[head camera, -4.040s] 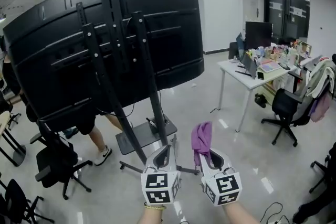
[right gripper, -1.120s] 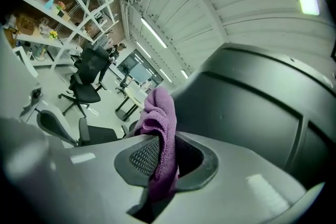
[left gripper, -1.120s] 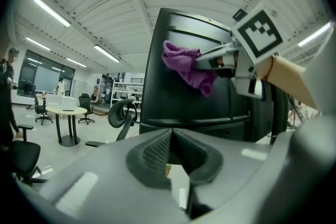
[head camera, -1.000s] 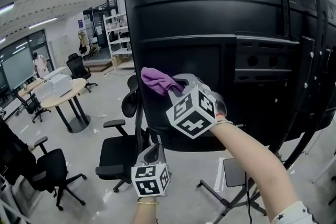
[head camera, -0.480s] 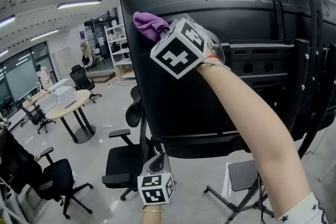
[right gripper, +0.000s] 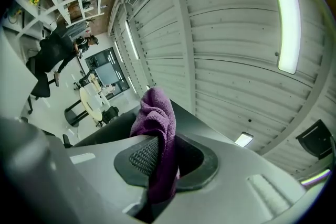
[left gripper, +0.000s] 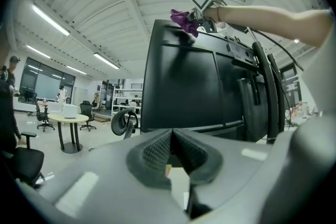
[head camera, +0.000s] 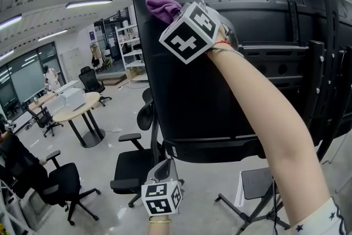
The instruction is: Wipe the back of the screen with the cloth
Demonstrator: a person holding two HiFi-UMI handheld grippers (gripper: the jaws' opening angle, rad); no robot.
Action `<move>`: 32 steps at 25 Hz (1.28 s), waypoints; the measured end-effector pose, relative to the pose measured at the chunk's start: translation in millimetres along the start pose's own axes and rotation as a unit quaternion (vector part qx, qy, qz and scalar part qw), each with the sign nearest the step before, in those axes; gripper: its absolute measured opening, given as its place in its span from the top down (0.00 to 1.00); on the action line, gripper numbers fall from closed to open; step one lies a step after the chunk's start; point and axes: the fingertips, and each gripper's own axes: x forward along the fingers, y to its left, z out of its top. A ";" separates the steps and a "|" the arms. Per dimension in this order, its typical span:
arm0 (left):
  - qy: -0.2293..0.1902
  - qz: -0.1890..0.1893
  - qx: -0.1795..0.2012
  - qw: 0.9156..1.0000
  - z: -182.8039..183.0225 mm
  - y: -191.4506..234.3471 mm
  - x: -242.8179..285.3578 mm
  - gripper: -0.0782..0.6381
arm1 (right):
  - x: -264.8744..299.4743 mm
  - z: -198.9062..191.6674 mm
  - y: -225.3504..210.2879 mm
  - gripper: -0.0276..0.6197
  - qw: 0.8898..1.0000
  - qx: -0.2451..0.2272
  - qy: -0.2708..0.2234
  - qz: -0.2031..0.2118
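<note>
Two grippers, one job: in the head view the right gripper (head camera: 175,15) is raised on an outstretched arm to the upper corner of the screen (head camera: 220,96). Its jaws are clamped on a purple cloth (head camera: 162,6), which meets the black back panel at the top edge. The left gripper (head camera: 160,169) hangs low, well apart from the panel, above an office chair (head camera: 129,165). The bars of the mounting stand (head camera: 324,52) cross the panel at right.

The left gripper view shows that gripper's jaws pressed together with nothing between them. High above, the cloth sits at the screen's top corner.

The right gripper view looks up at a ribbed ceiling and a strip light (right gripper: 286,13). The cloth stands bunched between the ridged pads, pinched fast, its tip against the screen's dark upper edge.

Wiping appears to be at its start. The cloth is at one top corner, and the broad panel below and the area round the stand seem left to cover. No view shows which parts are already clean.
</note>
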 end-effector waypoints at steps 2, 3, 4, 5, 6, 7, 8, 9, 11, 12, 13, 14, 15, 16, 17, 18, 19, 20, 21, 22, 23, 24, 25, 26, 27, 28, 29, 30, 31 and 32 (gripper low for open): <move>-0.003 0.005 0.002 1.000 2.2 -1.6 -6.8 0.88 | -11.8 2.5 5.4 0.87 0.999 0.026 -0.019 0.010; -0.005 0.008 0.003 1.000 2.5 -3.8 -11.8 0.88 | -21.1 2.3 8.7 0.87 0.998 0.045 -0.029 0.017; -0.005 0.011 0.004 1.000 2.3 -6.9 -18.3 0.88 | -33.1 0.7 12.5 0.87 0.997 0.067 -0.039 0.024; -0.007 0.015 0.005 1.000 1.9 -10.5 -25.7 0.88 | -47.6 -2.6 17.4 0.87 0.994 0.090 -0.047 0.032; -0.008 0.018 0.004 1.000 1.2 -14.5 -33.7 0.88 | -64.0 -7.9 23.6 0.87 0.991 0.114 -0.053 0.042; -0.010 0.022 0.002 1.000 0.2 -19.0 -41.7 0.88 | -81.7 -14.9 31.6 0.87 0.988 0.136 -0.060 0.053; -0.011 0.025 -0.001 1.000 -1.0 -24.0 -49.5 0.88 | -100.3 -23.8 41.3 0.87 0.984 0.155 -0.066 0.065; -0.012 0.028 -0.004 1.000 -2.8 -29.8 -57.3 0.88 | -119.9 -35.1 52.2 0.87 0.980 0.172 -0.070 0.078; -0.011 0.034 -0.009 0.999 -8.4 -44.5 -74.2 0.88 | -162.9 -65.3 76.5 0.87 0.971 0.206 -0.068 0.105; -0.010 0.036 -0.011 0.999 -12.0 -53.4 -82.9 0.88 | -186.2 -83.1 88.9 0.87 0.966 0.222 -0.062 0.117; -0.009 0.037 -0.013 0.999 -15.9 -63.5 -91.6 0.88 | -210.5 -101.8 100.4 0.87 0.961 0.239 -0.053 0.128; -0.009 0.038 -0.015 0.999 -20.0 -74.8 -100.2 0.88 | -235.7 -120.9 110.6 0.87 0.957 0.254 -0.043 0.136; -0.007 0.038 -0.018 0.999 -24.6 -87.3 -108.8 0.88 | -261.6 -139.9 119.3 0.87 0.952 0.269 -0.032 0.141; -0.005 0.037 -0.021 0.999 -29.8 -101.2 -117.3 0.88 | -287.8 -158.5 126.3 0.87 0.948 0.282 -0.020 0.145; -0.002 0.035 -0.024 0.999 -35.5 -116.5 -125.4 0.88 | -314.1 -176.8 131.6 0.87 0.945 0.293 -0.006 0.147; 0.001 0.032 -0.027 0.999 -41.8 -133.0 -133.1 0.88 | -340.0 -194.6 135.2 0.87 0.941 0.303 0.008 0.149; 0.004 0.029 -0.030 0.999 -48.6 -149.9 -140.4 0.88 | -365.4 -211.9 137.1 0.87 0.938 0.312 0.023 0.151; 0.006 0.026 -0.034 0.999 -55.4 -166.7 -147.2 0.88 | -389.6 -228.0 137.4 0.87 0.934 0.321 0.037 0.152; 0.009 0.022 -0.038 0.999 -61.8 -182.9 -153.1 0.88 | -412.2 -242.7 136.1 0.87 0.931 0.328 0.049 0.151; 0.011 0.018 -0.044 0.999 -67.5 -198.7 -158.0 0.88 | -432.8 -256.2 133.2 0.87 0.930 0.331 0.060 0.149; 0.015 0.013 -0.049 0.999 -72.3 -214.4 -162.0 0.88 | -451.4 -268.2 128.8 0.87 0.930 0.332 0.069 0.145; 0.019 0.007 -0.054 0.998 -76.2 -230.6 -165.6 0.88 | -468.6 -278.9 123.4 0.87 0.930 0.331 0.078 0.141; 0.024 0.000 -0.056 0.998 -79.3 -247.3 -169.1 0.88 | -484.5 -288.8 117.2 0.87 0.930 0.331 0.087 0.138; 0.029 -0.006 -0.058 0.998 -81.9 -264.6 -172.4 0.88 | -499.4 -298.2 110.2 0.87 0.929 0.332 0.095 0.135; 0.033 -0.013 -0.058 0.998 -84.4 -281.9 -174.8 0.88 | -512.9 -307.6 102.2 0.87 0.927 0.334 0.104 0.132; 0.037 -0.020 -0.057 0.997 -86.4 -298.9 -175.6 0.88 | -524.5 -317.0 92.9 0.87 0.926 0.337 0.111 0.128; 0.041 -0.028 -0.055 0.997 -87.9 -315.2 -174.3 0.88 | -534.2 -326.5 82.1 0.87 0.925 0.341 0.117 0.120; 0.045 -0.038 -0.052 0.997 -88.9 -331.1 -171.1 0.88 | -542.2 -336.4 69.9 0.87 0.924 0.345 0.121 0.110; 0.049 -0.047 -0.048 0.997 -89.5 -346.9 -166.6 0.88 | -549.2 -347.3 56.4 0.87 0.924 0.348 0.124 0.098; 0.052 -0.057 -0.043 0.996 -89.7 -363.1 -160.9 0.88 | -555.4 -359.5 41.7 0.87 0.924 0.351 0.128 0.084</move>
